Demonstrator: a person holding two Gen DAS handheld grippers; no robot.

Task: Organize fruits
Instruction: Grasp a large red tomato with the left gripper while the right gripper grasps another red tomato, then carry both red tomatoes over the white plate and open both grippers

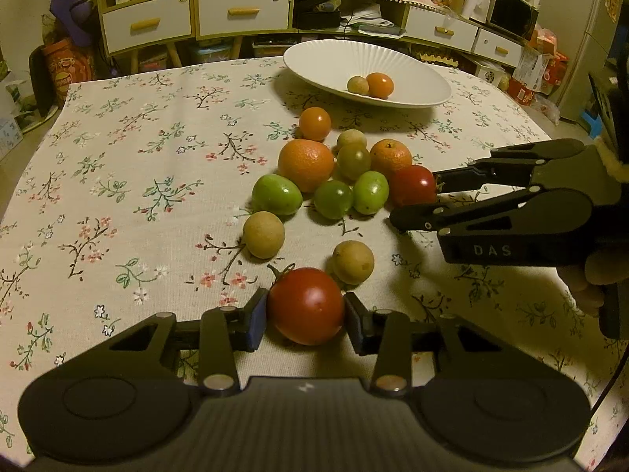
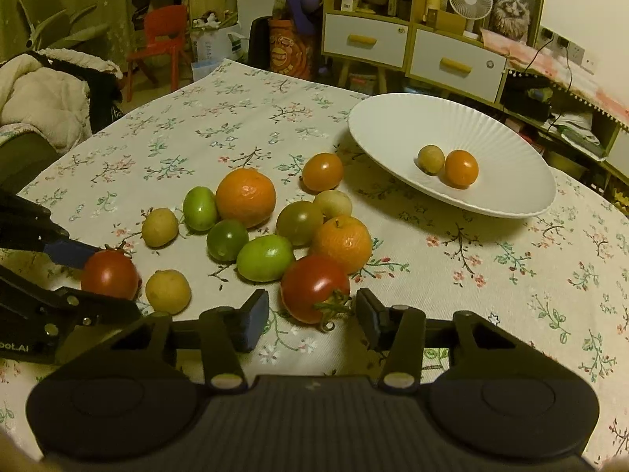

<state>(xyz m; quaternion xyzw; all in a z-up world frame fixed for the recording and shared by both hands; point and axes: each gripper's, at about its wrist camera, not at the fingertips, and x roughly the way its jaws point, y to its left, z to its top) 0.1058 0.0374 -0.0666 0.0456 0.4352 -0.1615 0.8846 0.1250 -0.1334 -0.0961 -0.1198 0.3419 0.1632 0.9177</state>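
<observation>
My left gripper (image 1: 306, 316) is shut on a red tomato (image 1: 306, 306), both pads touching its sides, low over the cloth; the same tomato shows in the right wrist view (image 2: 110, 274). My right gripper (image 2: 312, 316) is open around a second red tomato (image 2: 314, 288), with gaps on both sides; it also shows in the left wrist view (image 1: 412, 185). Oranges (image 1: 306, 165), green fruits (image 1: 276, 195) and tan fruits (image 1: 353, 262) lie clustered on the cloth. A white plate (image 1: 412, 74) at the back holds a tan fruit (image 1: 357, 85) and a small orange tomato (image 1: 379, 85).
The table wears a floral cloth (image 1: 137, 181). Drawer cabinets (image 1: 196, 11) and clutter stand behind the table. A red chair (image 2: 161, 35) and a padded jacket (image 2: 43, 98) are at the left in the right wrist view.
</observation>
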